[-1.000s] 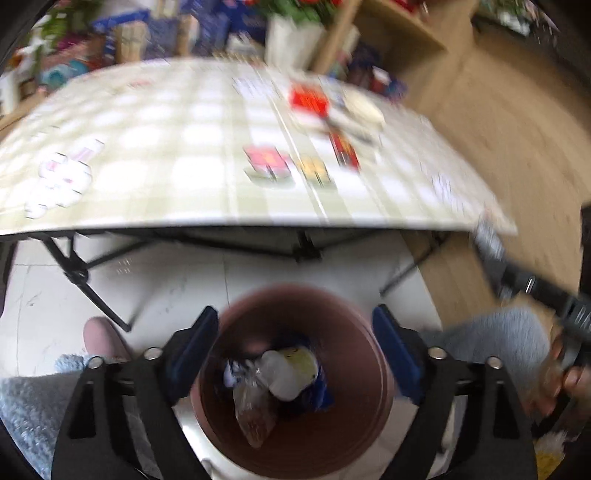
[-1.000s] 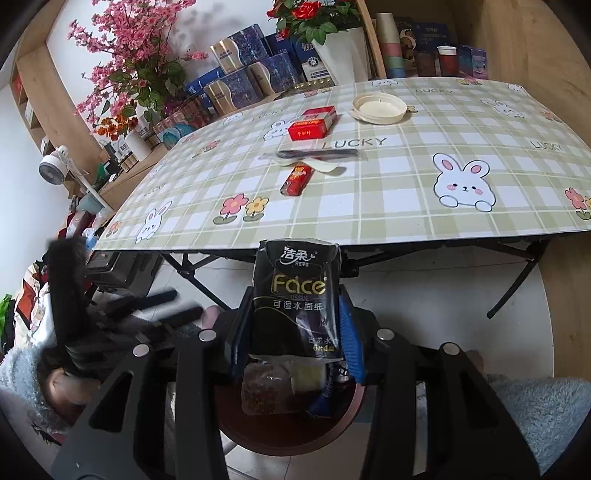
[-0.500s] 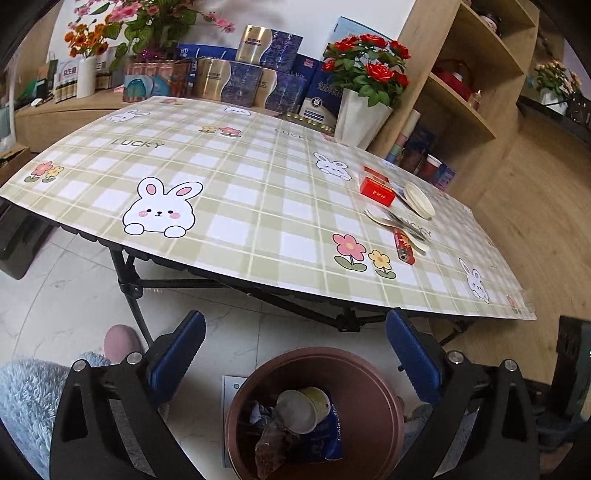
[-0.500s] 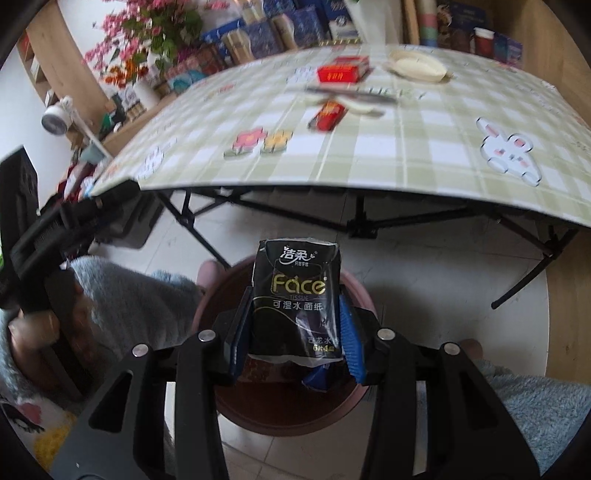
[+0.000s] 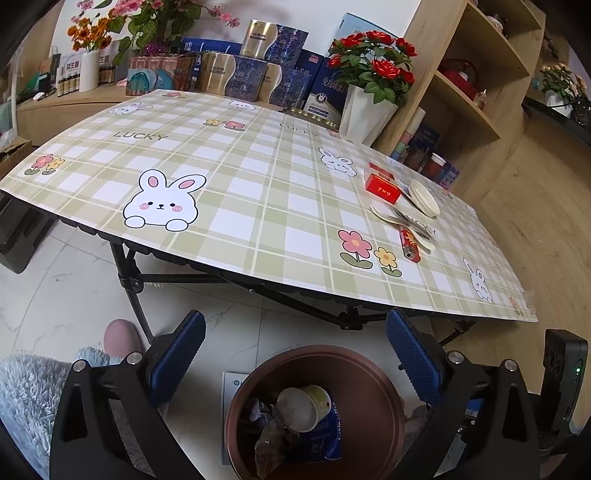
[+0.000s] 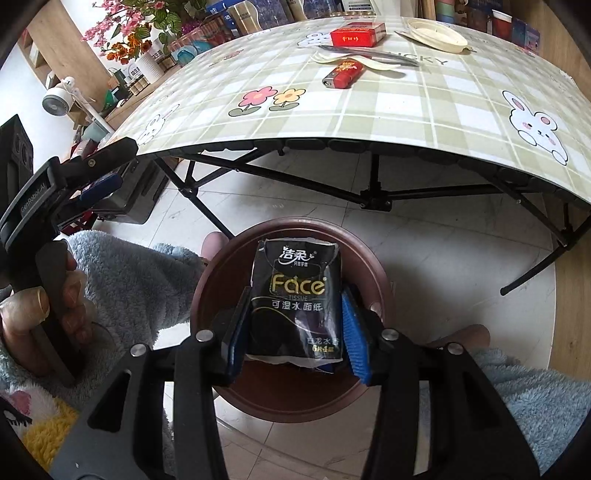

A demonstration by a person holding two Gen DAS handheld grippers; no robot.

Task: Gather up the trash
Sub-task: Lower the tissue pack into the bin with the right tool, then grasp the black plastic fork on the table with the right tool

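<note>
Your right gripper (image 6: 295,328) is clamped on the black tissue pack (image 6: 295,302), one blue pad pressing each long side, and the pack hangs directly over the brown bin (image 6: 369,258) on the floor. Your left gripper (image 5: 295,362) holds nothing; its jaws stand wide apart above the same bin (image 5: 376,413), in front of the table edge.

To finish this step well:

1. Keep the pack centred over the bin mouth. In the right wrist view the rim shows on all sides of it.
2. Lower the pack a little if you can, so that it drops clear of the rim.
3. Spread the pads fully. The wrapper looks soft and may cling to one pad.
4. Keep the left gripper out of the drop path.

The bin already holds a paper cup (image 5: 303,406), a blue wrapper (image 5: 325,435) and a clear bag of brownish scraps (image 5: 269,446).

Legible writing: the pack reads "Face" in gold, "TISSUE" beneath it, and Chinese characters above and below. The checked tablecloth (image 5: 258,177) carries the word "LUCKY". The left gripper's body (image 6: 33,199), seen from the right wrist view, appears to read "GenRobot.AI".

Still on the table: a red box (image 6: 356,35), a red lighter (image 6: 341,74), and a white round lid (image 6: 437,35).
</note>
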